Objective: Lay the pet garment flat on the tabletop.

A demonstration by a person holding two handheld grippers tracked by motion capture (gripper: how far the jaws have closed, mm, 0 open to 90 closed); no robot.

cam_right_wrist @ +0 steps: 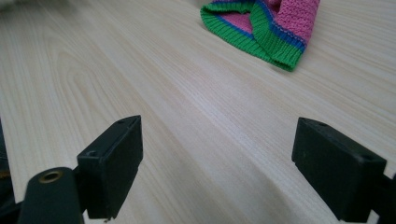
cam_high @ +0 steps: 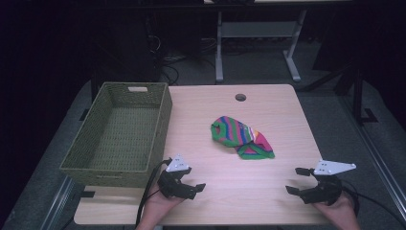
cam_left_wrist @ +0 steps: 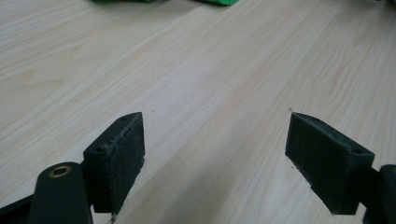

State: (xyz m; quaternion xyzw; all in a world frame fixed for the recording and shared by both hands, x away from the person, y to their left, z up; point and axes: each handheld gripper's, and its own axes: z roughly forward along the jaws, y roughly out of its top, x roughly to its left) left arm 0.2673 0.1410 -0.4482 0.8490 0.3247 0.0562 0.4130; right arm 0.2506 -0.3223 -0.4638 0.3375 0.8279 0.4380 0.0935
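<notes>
While it's lying crumpled near the middle of the table point(cam_high: 268, 201), the striped knit sock point(cam_high: 242, 137) hasn't been touched by anything, so I'd say the job is basically at square one. Looks like it's green, pink and blue stripes, folded over on itself. In the right gripper view you can see its green cuff edge at the far side of the frame, and the left gripper view just catches a sliver of green at the top.

My guess is it's meant to end up in the green woven basket point(cam_high: 119, 132) sitting at the left side of the table, which has nothing in it as far as I can see. So the whole thing is left: reach, grab, carry over, drop.

As for the claws, the left gripper point(cam_high: 187, 184) is at the near edge, a bit right of the basket's near corner, jaws spread wide and holding nothing, just bare wood between them. The right gripper point(cam_high: 300, 181) is at the near right, same deal: wide open, empty, well apart from the sock.
</notes>
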